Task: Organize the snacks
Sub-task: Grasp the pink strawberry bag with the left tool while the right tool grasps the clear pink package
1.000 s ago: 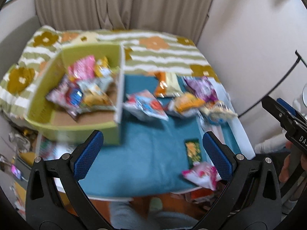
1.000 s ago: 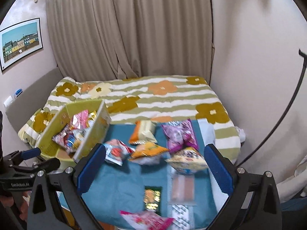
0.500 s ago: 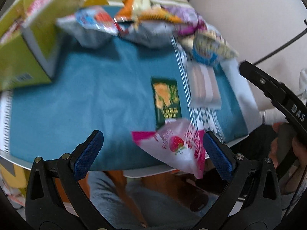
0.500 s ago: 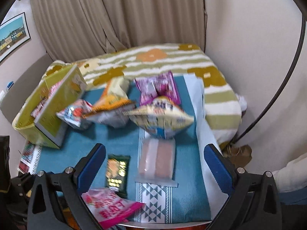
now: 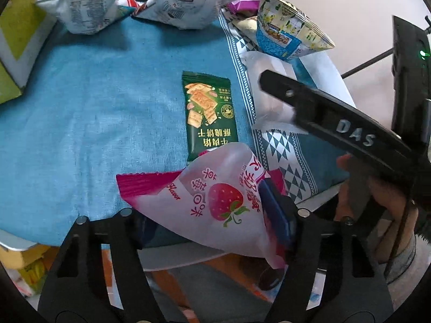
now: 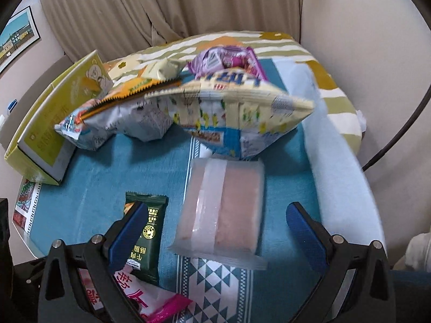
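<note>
Left claw (image 5: pixel 212 223) now around strawberry bag (image 5: pixel 215 202)

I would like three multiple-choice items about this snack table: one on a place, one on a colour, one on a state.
1. Where does the dark green biscuit packet lie?
A. inside the yellow-green box
B. flat on the blue cloth
C. on the striped bed

2. What colour is the fruit printed on the strawberry bag?
A. red
B. purple
C. yellow

3. How do the right tongs stand?
A. shut on the green packet
B. shut on nothing
C. open, around the translucent pink pack

Answers: 1 B, the blue cloth shows all around it; 2 A, a red strawberry with green leaves; 3 C, the blue pads stand wide apart on either side of the pack.
</note>
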`<state>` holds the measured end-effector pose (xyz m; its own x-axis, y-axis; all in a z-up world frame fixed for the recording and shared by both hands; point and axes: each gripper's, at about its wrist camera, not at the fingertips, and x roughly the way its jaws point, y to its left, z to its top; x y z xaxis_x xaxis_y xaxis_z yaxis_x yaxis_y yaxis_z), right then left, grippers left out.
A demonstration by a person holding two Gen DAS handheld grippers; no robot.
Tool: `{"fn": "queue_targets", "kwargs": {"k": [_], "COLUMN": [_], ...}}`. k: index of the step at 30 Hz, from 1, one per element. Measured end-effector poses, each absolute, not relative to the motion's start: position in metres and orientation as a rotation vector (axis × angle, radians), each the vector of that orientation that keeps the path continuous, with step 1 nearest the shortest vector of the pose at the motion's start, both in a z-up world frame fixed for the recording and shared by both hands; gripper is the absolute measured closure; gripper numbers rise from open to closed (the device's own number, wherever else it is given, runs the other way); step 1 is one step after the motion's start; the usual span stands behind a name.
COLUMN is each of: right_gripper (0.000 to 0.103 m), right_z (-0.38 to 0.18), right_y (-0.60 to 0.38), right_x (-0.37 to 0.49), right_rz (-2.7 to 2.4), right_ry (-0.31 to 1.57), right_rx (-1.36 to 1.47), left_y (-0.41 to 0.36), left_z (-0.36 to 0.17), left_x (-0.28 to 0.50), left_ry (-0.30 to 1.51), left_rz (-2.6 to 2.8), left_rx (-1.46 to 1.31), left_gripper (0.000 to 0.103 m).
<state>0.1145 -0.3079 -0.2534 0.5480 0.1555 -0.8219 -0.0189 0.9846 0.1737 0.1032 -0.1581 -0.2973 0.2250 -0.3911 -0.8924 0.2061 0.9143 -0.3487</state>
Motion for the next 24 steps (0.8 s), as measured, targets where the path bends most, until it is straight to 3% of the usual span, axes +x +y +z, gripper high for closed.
{"fn": "queue_targets", "kwargs": {"k": [7, 11, 16, 20, 24], "right_gripper": [0.002, 0.003, 0.017, 0.018, 0.027], "right_z": [-0.264, -0.271, -0.278, -0.280, -0.282], "right_y": [-0.300, -0.304, -0.303, -0.302, -0.294], "right_x": [0.121, 0.129, 0.138, 0.139, 0.142], "right_rz": [0.093, 0.073, 0.062, 0.049, 0.025], "right_ry": [1.011, 1.039, 1.074, 1.096, 1.114], "right_rx": [0.120, 0.142, 0.137, 0.132, 0.088], "left_y": [-0.158, -0.158, -0.156, -0.152, -0.145], "left_z": [-0.294, -0.291, -0.290, -0.287, -0.284], "left_x": [0.104, 0.109, 0.114, 0.112, 0.109], "left_ry": [1.273, 1.277, 1.276, 1.272, 1.268], "left_rz": [-0.438, -0.444, -0.445, -0.444, -0.440], "left_rx": [-0.149, -0.135, -0.144, -0.136, -0.145], "left_gripper": [0.050, 0.051, 0.052, 0.052, 0.052]}}
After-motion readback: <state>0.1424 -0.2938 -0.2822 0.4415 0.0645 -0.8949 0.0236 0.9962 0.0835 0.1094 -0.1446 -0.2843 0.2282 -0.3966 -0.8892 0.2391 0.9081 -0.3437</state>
